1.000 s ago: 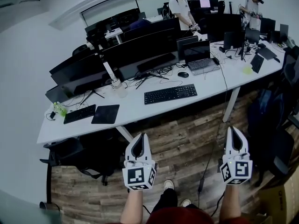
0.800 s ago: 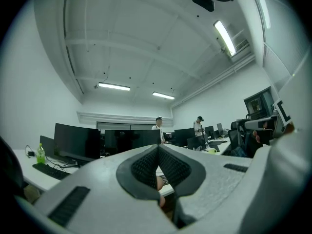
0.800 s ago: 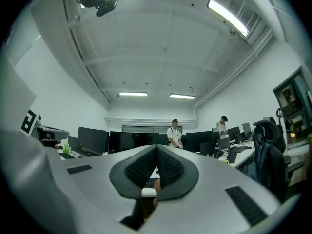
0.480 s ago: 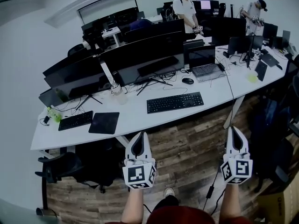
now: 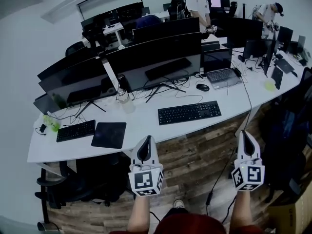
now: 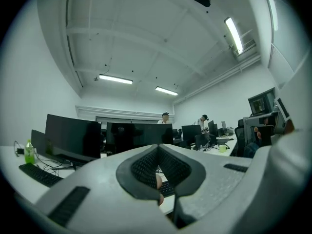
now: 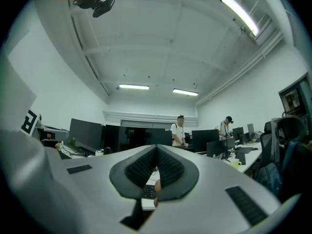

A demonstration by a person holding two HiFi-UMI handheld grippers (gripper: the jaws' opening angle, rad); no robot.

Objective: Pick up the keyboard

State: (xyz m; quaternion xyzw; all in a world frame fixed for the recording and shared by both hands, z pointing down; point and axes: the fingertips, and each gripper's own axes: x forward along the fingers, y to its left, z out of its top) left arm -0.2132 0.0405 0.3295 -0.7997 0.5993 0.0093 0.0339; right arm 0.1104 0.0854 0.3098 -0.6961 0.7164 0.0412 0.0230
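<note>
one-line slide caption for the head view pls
Left gripper and right gripper, both shut, hover over the floor short of the desk; the middle keyboard lies untouched at its front edge.

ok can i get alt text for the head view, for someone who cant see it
The left gripper and right gripper, both shut and empty, are held out short of a long white desk where a black keyboard lies ahead of them. Dark monitors stand behind it, with two people farther back.

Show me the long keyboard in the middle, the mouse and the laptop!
keyboard (image 5: 189, 112): head view, middle of its keys.
mouse (image 5: 203, 87): head view, its top.
laptop (image 5: 218, 61): head view, its screen.
</note>
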